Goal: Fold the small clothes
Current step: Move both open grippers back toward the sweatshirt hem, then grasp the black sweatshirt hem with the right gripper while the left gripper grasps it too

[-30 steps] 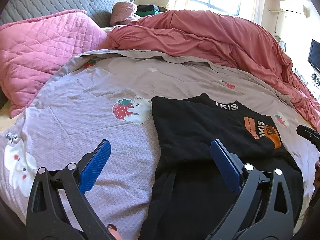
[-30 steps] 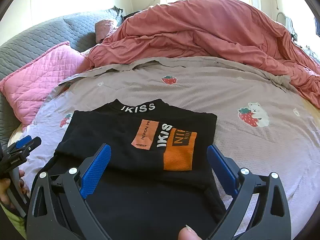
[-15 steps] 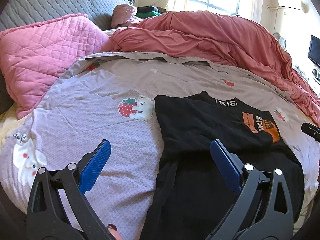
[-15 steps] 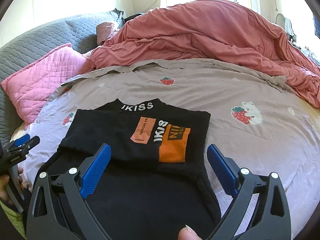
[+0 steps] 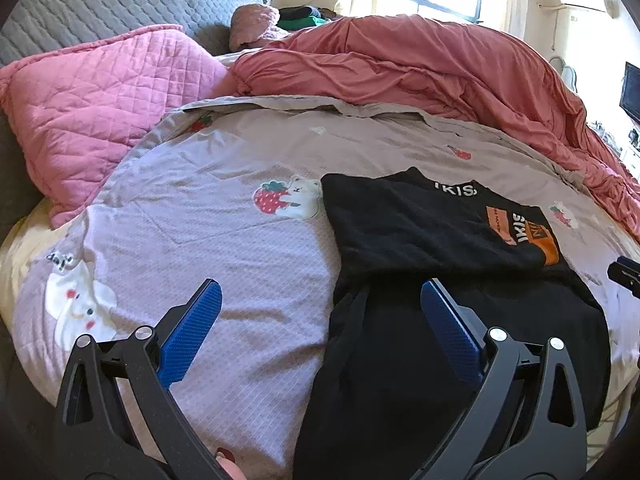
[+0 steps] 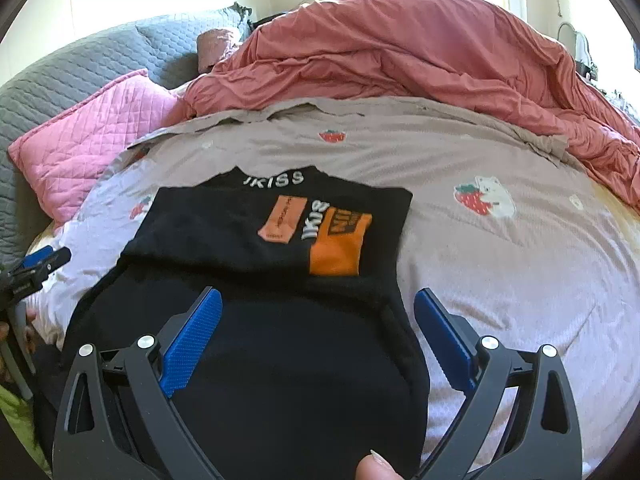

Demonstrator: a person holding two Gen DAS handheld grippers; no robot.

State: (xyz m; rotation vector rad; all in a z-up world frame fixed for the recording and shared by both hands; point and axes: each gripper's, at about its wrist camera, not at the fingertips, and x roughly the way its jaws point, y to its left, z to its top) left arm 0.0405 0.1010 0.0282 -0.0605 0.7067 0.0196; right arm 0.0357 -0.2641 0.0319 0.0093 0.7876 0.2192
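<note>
Blue-padded left hand-held gripper (image 5: 320,324) and right hand-held gripper (image 6: 318,324) both spread wide, grasping nothing — hovering over black shirt (image 6: 256,264), partly folded, flat on lilac bedsheet (image 6: 500,280) — pink pillow (image 5: 104,120) beyond.

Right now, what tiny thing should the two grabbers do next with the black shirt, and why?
Probably lower both onto the near hem. The black shirt has its sides folded in, but its lower half lies flat toward the camera. The left gripper and right gripper are both open, holding nothing, so pinching the hem comes before folding it up.
</note>
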